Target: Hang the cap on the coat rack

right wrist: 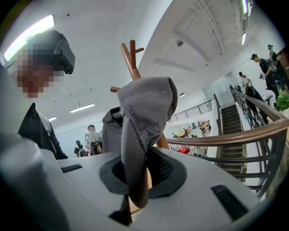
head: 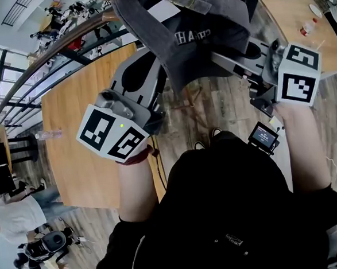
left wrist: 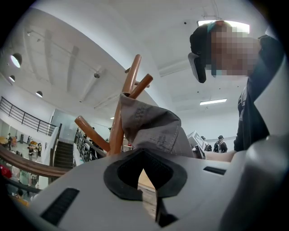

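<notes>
A wide hall with a white ceiling (left wrist: pixel 90 54) surrounds the scene. In the head view a plank floor (head: pixel 212 108) lies at centre and a bare wooden table (head: pixel 70 132) at nine o'clock. In the right gripper view a curved railing (right wrist: pixel 235 135) and staircase (right wrist: pixel 239 115) stand at three o'clock. The wooden coat rack (left wrist: pixel 117 131) rises at twelve o'clock. The grey cap (head: pixel 202 36) hangs against it. The right gripper (right wrist: pixel 137 155) is clenched on a strip of the cap, and the left gripper (left wrist: pixel 145 154) pinches its lower edge at the tips.
</notes>
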Tool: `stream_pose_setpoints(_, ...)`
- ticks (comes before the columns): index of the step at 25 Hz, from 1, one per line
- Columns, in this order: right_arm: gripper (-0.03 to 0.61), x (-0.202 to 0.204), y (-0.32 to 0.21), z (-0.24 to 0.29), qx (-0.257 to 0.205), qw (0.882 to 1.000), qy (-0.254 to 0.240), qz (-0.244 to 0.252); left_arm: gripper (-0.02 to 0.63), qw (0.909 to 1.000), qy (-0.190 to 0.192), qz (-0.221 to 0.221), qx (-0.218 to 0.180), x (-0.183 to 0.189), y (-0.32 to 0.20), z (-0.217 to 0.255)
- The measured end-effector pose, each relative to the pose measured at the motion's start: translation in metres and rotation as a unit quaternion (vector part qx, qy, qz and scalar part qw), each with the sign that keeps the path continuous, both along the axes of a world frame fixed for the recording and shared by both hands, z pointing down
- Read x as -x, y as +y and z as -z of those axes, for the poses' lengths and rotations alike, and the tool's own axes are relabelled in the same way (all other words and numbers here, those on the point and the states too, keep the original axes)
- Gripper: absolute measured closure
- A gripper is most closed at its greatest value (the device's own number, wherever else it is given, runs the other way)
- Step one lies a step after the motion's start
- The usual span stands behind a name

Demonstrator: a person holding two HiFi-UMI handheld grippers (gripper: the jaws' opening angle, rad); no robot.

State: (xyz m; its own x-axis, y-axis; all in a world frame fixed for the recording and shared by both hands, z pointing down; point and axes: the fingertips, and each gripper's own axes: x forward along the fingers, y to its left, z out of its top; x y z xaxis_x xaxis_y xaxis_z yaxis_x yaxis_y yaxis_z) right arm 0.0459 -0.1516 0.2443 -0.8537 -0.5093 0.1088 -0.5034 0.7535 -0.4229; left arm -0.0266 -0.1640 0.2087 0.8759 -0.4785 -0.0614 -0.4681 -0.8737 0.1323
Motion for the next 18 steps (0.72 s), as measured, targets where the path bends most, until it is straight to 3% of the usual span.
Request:
stream_pose_setpoints(5, 0.537, 0.002, 0.001, -0.005, -0.005, 1.0, 0.016, -0.003, 0.611, 0.9999, 0.004, 0.004, 0.015, 0.003, 0.001, -0.007)
stream_pose_setpoints(13, 0.535, 0.014, -0.026, -0.078, -0.016, 0.999, 0.039, 0.001, 0.611, 0.9989, 0.004, 0.015, 0.045, 0.012, -0.027, -0.079)
stream_pose_setpoints(18, 0.491, 0.0, -0.053, -0.119, -0.002, 0.999, 0.039, 0.005, 0.611, 0.9976, 0.0, 0.023, 0.066, -0.004, -0.058, -0.122)
